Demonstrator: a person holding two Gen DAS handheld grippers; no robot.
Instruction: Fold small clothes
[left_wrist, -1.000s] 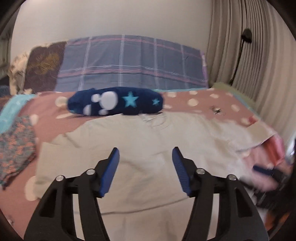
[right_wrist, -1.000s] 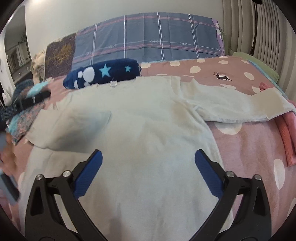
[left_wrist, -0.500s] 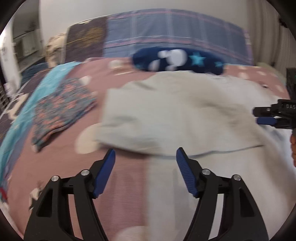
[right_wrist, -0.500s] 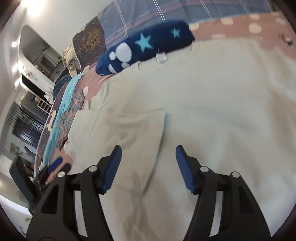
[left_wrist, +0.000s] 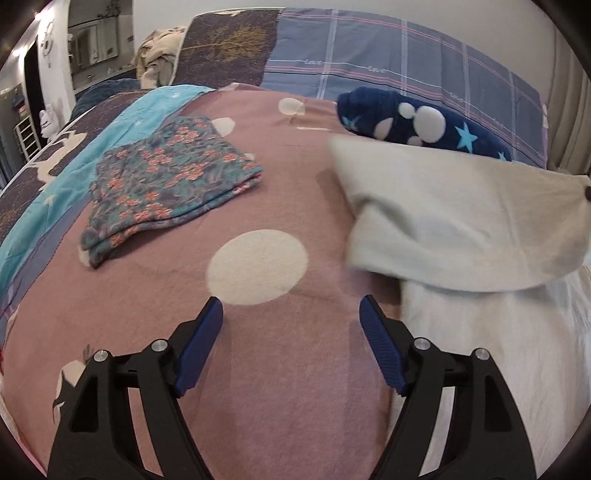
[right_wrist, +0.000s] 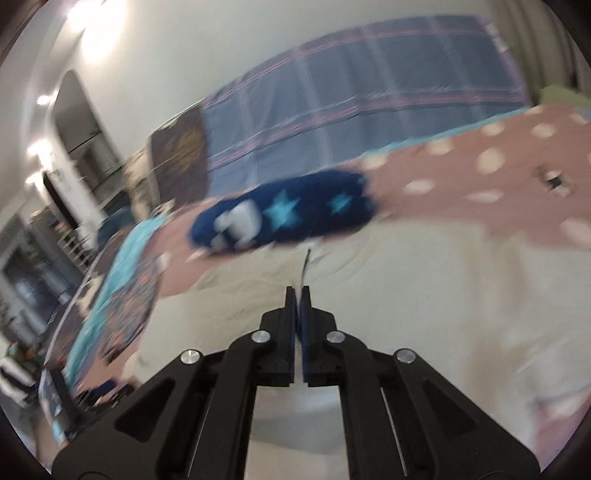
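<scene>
A pale cream shirt (left_wrist: 461, 221) lies on the pink spotted blanket (left_wrist: 258, 266), its left sleeve lifted and stretched toward the right edge of the left wrist view. My left gripper (left_wrist: 291, 314) is open and empty over bare blanket, just left of the shirt's side. My right gripper (right_wrist: 299, 291) is shut above the shirt (right_wrist: 406, 295); the view is blurred, and the lifted sleeve suggests it holds the sleeve edge.
A folded floral garment (left_wrist: 166, 181) lies on the blanket to the left. A navy star-patterned roll (left_wrist: 417, 122) sits behind the shirt's collar, also in the right wrist view (right_wrist: 284, 218). A plaid headboard cover (left_wrist: 406, 62) stands behind.
My right gripper closed and lifted, pulling the left sleeve up and to the right. My left gripper swung left off the shirt onto bare blanket, still open.
</scene>
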